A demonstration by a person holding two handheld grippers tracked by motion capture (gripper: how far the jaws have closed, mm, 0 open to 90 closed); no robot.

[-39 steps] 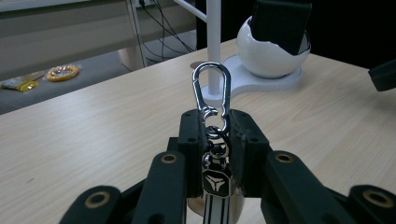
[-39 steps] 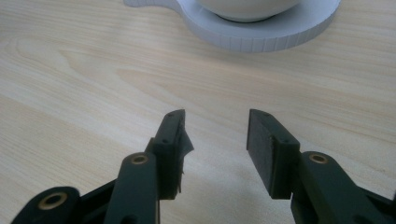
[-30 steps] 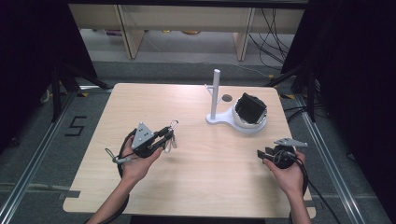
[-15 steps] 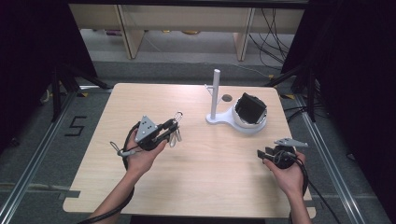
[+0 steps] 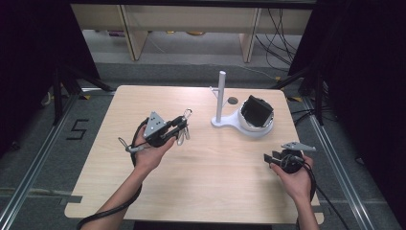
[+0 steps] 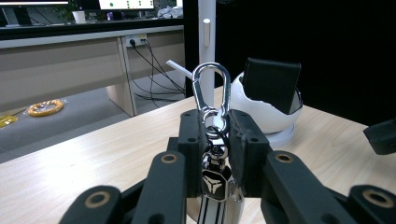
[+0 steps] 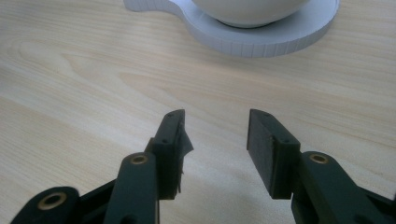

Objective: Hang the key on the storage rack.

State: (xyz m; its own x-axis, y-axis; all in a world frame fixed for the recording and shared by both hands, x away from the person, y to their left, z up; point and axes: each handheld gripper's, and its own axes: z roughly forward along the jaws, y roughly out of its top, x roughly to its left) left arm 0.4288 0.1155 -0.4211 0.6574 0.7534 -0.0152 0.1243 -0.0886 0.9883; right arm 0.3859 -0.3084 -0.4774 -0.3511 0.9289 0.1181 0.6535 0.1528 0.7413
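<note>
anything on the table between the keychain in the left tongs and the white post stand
Nothing visible does. The left tongs hold the silver carabiner keychain, and only bare wooden table lies between it and the white post stand.

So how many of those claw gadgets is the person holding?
2. The left gripper, over the table's left half, has its fingers shut on a keychain. The right gripper sits open near the table's right edge.

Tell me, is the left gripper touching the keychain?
Touching: the left gripper view shows the left gripper pinching the keychain between both jaws.
</note>
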